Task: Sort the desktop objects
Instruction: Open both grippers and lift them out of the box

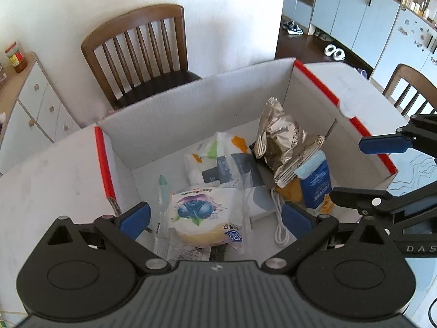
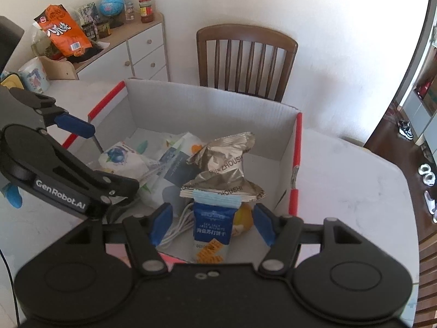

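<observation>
A white cardboard box (image 1: 169,125) with red edges stands on the table and holds several items. My left gripper (image 1: 215,221) is open above a blueberry cake packet (image 1: 199,216) at the box's near side. My right gripper (image 2: 213,225) is open above a blue cracker packet (image 2: 213,227) that stands under a crumpled silver foil bag (image 2: 226,166). The foil bag (image 1: 284,142) and blue packet (image 1: 316,186) also show in the left wrist view. A white cable (image 1: 278,218) lies on the box floor. The right gripper (image 1: 382,164) appears at the right in the left wrist view.
A wooden chair (image 1: 142,52) stands behind the box against the wall. A white drawer cabinet (image 2: 144,54) carries jars, a globe and an orange snack bag (image 2: 62,31). A second chair (image 1: 409,90) stands at the right. A printed mug (image 2: 32,75) sits on the white table (image 2: 341,180).
</observation>
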Tool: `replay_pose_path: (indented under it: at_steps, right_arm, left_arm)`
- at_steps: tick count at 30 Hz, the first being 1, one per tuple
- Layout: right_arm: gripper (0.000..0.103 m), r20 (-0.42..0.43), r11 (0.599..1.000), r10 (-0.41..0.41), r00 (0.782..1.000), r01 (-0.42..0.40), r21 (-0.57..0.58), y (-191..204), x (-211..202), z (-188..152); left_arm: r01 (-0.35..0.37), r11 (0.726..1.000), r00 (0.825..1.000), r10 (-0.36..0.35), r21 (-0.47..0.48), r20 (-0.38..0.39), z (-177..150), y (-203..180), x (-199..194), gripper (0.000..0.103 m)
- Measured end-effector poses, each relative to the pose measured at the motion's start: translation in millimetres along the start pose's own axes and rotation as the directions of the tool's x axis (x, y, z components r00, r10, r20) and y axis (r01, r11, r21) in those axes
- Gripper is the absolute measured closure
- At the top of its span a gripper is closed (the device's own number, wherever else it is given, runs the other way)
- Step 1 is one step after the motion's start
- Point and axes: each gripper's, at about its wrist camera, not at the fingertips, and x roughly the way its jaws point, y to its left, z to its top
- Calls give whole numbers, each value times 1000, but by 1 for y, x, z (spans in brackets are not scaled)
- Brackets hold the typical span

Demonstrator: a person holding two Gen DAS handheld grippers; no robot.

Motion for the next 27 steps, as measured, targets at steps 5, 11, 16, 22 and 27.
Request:
replay_pose_path:
  at_steps: [5,11,16,22,27]
  right_arm:
    - [37,16,1000,-3,1000,3,15,-2,-11,-2]
    - [37,37,999,-5,999,3,32,-1,-24,-7]
    - [37,59,999,-4,998,2,41,2,-38,-9]
    - [37,87,999,-2,996,-2,43,9,-53,-15]
    - [37,114,998,-3,993,-4,56,13,-66,-20]
  left_arm:
    - [4,1000,1000,-4,2,21,-4,-1,-14,1]
    - [15,1000,999,-15,-15,46,-13,0,-31,1]
    - [34,999,997,-32,-30,76,-17,0,-46,1]
    - [75,995,990,-67,-61,120,-24,-1,-63,1]
    - [66,996,987,-56,-62,150,-34,-2,-74,1]
